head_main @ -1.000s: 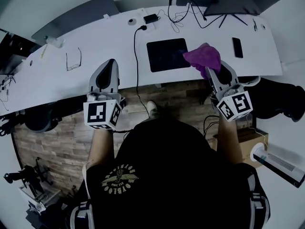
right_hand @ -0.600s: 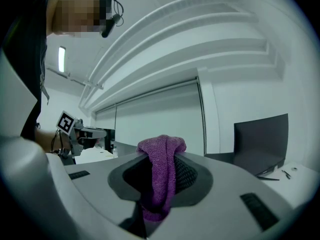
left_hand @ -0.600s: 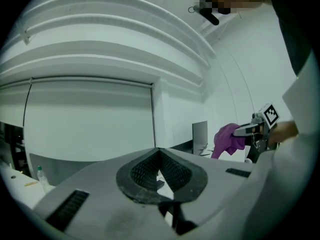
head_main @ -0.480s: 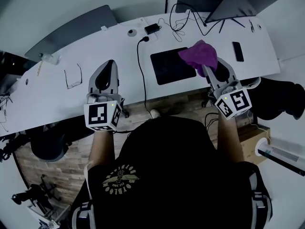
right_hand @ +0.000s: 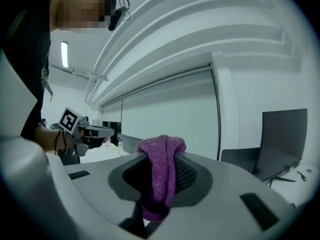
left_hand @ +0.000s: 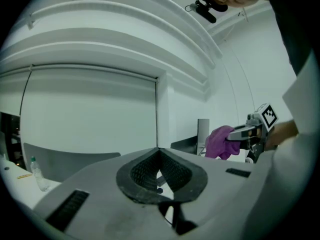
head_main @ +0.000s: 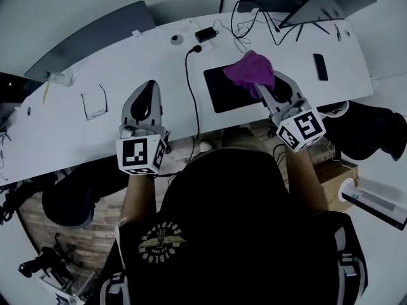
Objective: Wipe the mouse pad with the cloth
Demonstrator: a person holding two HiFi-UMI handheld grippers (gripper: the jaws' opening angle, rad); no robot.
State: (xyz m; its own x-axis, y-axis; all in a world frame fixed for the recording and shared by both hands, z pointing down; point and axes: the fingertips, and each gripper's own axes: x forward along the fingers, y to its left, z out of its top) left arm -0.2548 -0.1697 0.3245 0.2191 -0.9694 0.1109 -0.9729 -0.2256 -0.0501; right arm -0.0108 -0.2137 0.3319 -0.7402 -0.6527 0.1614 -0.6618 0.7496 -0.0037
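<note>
Eyeglasses [head_main: 94, 102], black cable [head_main: 193, 94], power adapter [head_main: 205, 34], phone [head_main: 320, 67] and laptop [head_main: 324, 4] on the white desk [head_main: 127, 68].

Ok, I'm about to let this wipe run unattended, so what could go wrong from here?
The cloth is bunched and pinched by one fold in the right gripper; dragging might pull it free. Nothing pins the mouse pad: the left gripper is shut, empty and off to its side, so the pad could slide. The cable runs close beside the pad's left edge and could snag on a wide stroke.
</note>
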